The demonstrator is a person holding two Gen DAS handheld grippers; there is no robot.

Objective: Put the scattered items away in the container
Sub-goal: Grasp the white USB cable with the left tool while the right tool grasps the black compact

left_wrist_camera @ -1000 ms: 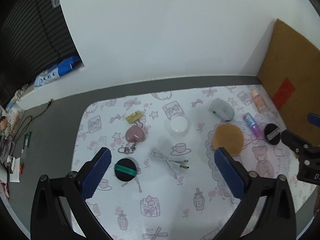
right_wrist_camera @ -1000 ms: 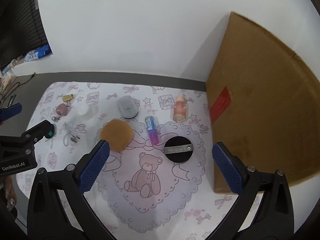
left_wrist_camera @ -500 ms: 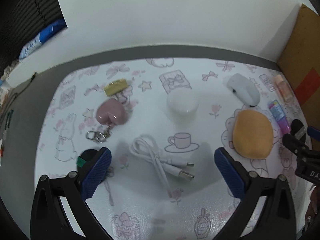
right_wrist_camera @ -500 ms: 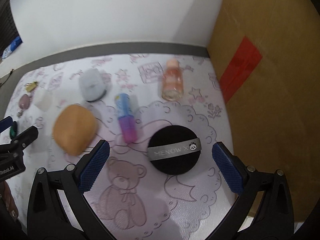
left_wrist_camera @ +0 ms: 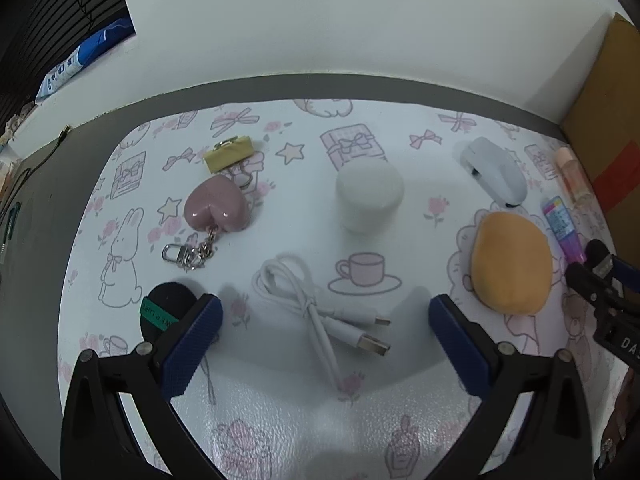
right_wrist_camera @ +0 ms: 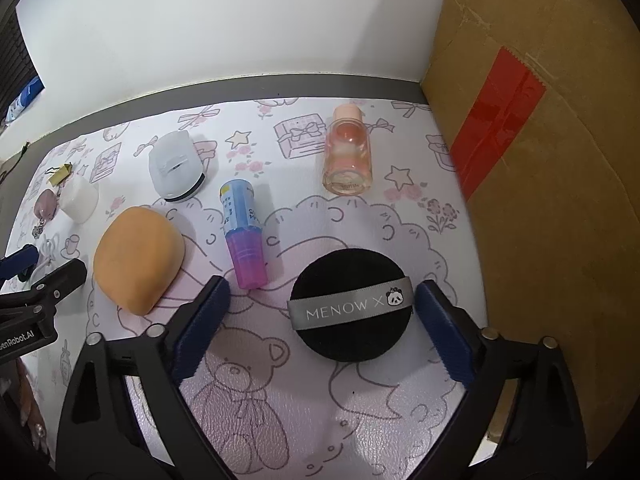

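Note:
My left gripper (left_wrist_camera: 325,338) is open, low over a coiled white USB cable (left_wrist_camera: 320,312) lying between its fingers. A black puff with a green band (left_wrist_camera: 164,314) lies by its left finger. My right gripper (right_wrist_camera: 320,324) is open, with a black MENOW puff (right_wrist_camera: 352,304) between its fingers, nearer the right one. A cardboard box (right_wrist_camera: 540,140) stands to the right. An orange sponge (right_wrist_camera: 138,258), a blue-purple tube (right_wrist_camera: 244,232) and a pink bottle (right_wrist_camera: 348,156) lie on the mat.
A pink heart keychain (left_wrist_camera: 216,208), a yellow clip (left_wrist_camera: 228,154), a white jar (left_wrist_camera: 368,196) and a white mouse-shaped device (left_wrist_camera: 494,172) lie on the patterned mat (left_wrist_camera: 280,408). A grey strip and white wall bound the far side. The left gripper shows in the right wrist view (right_wrist_camera: 36,280).
Both grippers have dropped lower and moved forward. The left now straddles the USB cable; the right now straddles the black MENOW puff. Both stay open.

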